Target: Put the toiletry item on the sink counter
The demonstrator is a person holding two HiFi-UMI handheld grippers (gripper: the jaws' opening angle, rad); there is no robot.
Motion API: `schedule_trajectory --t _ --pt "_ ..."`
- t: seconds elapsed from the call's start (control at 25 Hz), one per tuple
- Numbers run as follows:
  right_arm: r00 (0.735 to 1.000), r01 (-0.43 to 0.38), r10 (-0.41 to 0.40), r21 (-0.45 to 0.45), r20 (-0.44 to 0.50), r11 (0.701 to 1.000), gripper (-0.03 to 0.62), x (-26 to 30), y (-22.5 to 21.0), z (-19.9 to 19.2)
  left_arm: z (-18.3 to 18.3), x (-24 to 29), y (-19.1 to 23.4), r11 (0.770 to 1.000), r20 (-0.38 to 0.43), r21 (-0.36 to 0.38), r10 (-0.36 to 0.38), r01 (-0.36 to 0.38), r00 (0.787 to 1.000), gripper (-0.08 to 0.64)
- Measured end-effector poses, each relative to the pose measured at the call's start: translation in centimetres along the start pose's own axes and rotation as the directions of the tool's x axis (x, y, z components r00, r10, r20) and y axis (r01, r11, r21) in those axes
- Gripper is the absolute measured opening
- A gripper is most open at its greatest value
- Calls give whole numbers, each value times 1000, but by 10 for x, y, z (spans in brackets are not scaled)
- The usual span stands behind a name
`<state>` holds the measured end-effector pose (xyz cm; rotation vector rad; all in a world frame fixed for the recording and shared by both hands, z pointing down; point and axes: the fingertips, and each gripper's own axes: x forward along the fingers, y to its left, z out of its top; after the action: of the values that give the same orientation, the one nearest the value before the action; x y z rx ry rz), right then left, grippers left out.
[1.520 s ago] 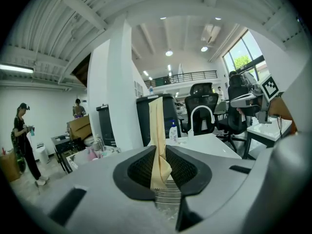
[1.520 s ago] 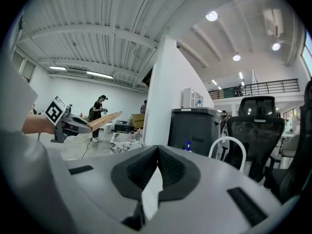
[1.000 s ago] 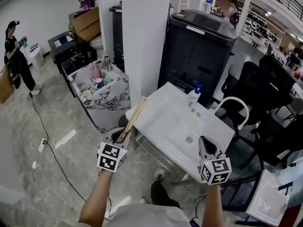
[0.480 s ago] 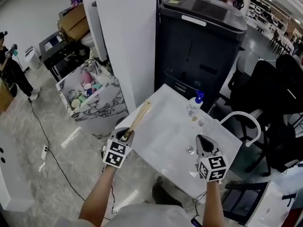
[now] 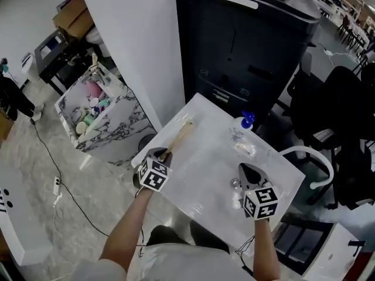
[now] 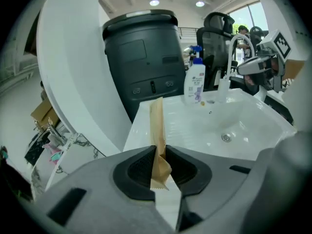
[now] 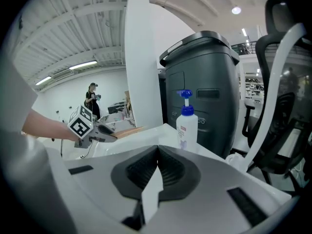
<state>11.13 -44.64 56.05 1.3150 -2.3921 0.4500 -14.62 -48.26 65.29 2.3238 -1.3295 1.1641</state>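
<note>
A long tan paper packet [image 5: 182,135] sticks forward from my left gripper [image 5: 164,153], which is shut on its near end. The packet's far end lies low over the left part of the white sink counter [image 5: 199,177]. In the left gripper view the packet [image 6: 157,123] is pinched between the pads of the gripper [image 6: 159,152], pointing toward the counter's back edge. My right gripper [image 5: 246,171] hovers by the drain [image 5: 234,184] and is shut with nothing in it; its pads [image 7: 168,172] meet.
A white pump bottle [image 5: 240,127] stands at the counter's back edge, a curved white faucet [image 5: 306,154] at its right. Behind are a large black bin [image 5: 246,40] and a white pillar [image 5: 135,45]. A marbled box of toiletries [image 5: 98,107] stands on the floor at left; black chairs [image 5: 340,98] at right.
The view has closed in over the sink. My left gripper has carried the packet forward from the counter's left edge to over its surface. The right gripper stays near the drain.
</note>
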Motion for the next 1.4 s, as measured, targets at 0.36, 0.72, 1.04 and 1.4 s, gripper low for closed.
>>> schedule_trajectory --t 0.36,0.72,1.04,1.4 --pt "998 48 -45 67 -39 997 -3 23 7 -14 -29 66 -3 994 -125 29 -97 101 987 64" --pt "991 119 -109 124 -83 985 -3 19 17 -44 -40 99 -10 990 -197 8 -135 140 971 64" --pt "980 198 -190 151 -63 969 -3 11 0 -41 -37 111 -9 992 -204 -5 -127 129 971 125" --pt "981 192 -192 136 -10 972 -3 21 6 -20 -25 98 -7 978 -119 -63 -203 197 972 169"
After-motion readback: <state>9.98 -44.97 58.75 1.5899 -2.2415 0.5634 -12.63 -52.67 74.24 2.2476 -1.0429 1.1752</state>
